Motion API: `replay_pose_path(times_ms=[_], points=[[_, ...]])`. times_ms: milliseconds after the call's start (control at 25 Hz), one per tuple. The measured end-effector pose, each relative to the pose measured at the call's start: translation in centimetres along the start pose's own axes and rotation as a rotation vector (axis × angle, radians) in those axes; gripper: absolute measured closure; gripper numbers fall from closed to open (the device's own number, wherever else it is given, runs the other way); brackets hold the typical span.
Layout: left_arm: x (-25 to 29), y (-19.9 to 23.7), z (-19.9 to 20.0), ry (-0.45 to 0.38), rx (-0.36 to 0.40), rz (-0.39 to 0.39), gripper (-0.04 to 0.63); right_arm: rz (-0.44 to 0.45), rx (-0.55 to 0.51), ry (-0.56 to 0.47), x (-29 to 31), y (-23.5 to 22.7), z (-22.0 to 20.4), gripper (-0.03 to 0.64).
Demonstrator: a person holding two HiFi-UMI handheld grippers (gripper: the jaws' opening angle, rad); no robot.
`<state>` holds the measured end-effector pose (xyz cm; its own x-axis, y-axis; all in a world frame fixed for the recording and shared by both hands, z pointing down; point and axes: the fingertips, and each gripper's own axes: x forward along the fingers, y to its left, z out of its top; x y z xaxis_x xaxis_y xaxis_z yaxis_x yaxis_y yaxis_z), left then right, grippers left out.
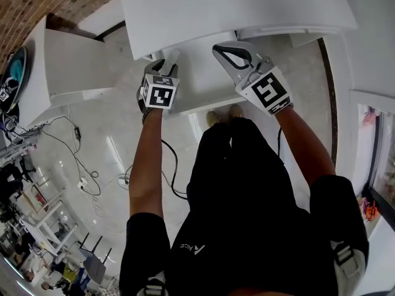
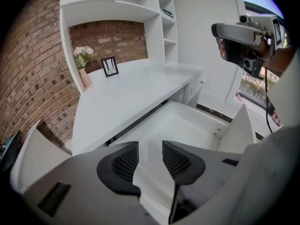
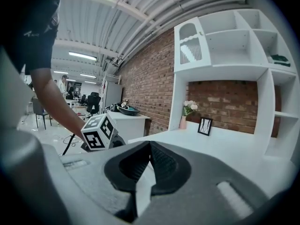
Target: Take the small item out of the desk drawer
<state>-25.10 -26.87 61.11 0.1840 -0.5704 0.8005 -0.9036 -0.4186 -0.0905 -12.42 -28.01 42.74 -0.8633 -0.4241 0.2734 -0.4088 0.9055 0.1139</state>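
Note:
The white desk drawer (image 1: 199,82) stands pulled out under the desk top (image 1: 234,8). In the left gripper view the drawer (image 2: 187,125) shows a bare white floor, and I see no small item in it. My left gripper (image 1: 169,62) hangs over the drawer's left front, pointing steeply down, and its jaws (image 2: 151,159) stand open with nothing between them. My right gripper (image 1: 226,52) is held higher at the drawer's right, pointing nearly level, shut and empty (image 3: 149,146). It also appears as a right gripper (image 2: 220,30) in the left gripper view.
On the desk top (image 2: 126,97) stand a vase of flowers (image 2: 83,62) and a small picture frame (image 2: 110,66). White shelves (image 3: 234,41) rise above the desk. A white side cabinet (image 1: 68,66) stands to the left, with cables (image 1: 80,159) on the floor.

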Motion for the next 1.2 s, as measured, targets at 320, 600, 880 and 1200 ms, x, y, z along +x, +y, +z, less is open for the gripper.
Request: replay_pose_path(times_ms=[320, 600, 880, 1200], points=[[6.6, 1.5, -1.8, 0.118, 0.016, -0.003, 0.443, 0.008, 0.009, 0.033, 1.0, -1.0, -1.8, 0.615], [11.3, 2.1, -3.1, 0.192, 0.040, 0.026, 0.442, 0.040, -0.003, 0.047, 0.9, -1.3, -3.5, 0.615], [14.2, 3.0, -4.3, 0.263, 0.067, 0.032, 0.442, 0.065, 0.004, 0.045, 0.8, -1.3, -4.3, 0.615], [16.4, 3.2, -5.4, 0.372, 0.146, 0.047, 0.420, 0.069, 0.010, 0.036, 0.7, -1.9, -5.0, 0.615]])
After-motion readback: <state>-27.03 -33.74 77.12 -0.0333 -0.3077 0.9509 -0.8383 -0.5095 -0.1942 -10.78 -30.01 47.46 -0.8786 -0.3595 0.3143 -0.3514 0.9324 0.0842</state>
